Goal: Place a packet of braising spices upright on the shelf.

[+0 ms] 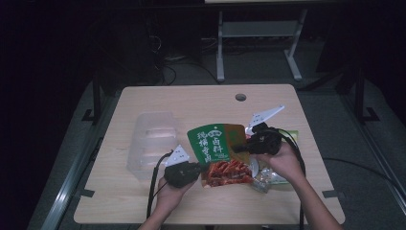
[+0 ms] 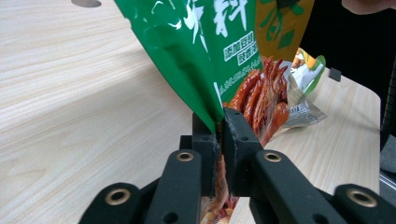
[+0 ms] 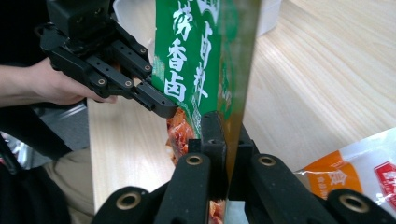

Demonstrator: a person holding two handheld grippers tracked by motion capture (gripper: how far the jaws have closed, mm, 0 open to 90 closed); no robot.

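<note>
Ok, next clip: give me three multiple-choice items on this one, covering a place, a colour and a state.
1. Where is the clear plastic container?
A. left of the snack bag
B. right of it
C. on the floor

2. Main colour of the snack bag top?
A. blue
B. green
C. white

3. How is the left hand-held gripper?
A. open above the table
B. shut on nothing
C. shut on the bag's edge

Answers:
1 A, the high view shows it on the table to the bag's left.
2 B, green with white characters.
3 C, the left gripper view shows its jaws pinching the bag; the right hand-held gripper clamps another edge.
</note>
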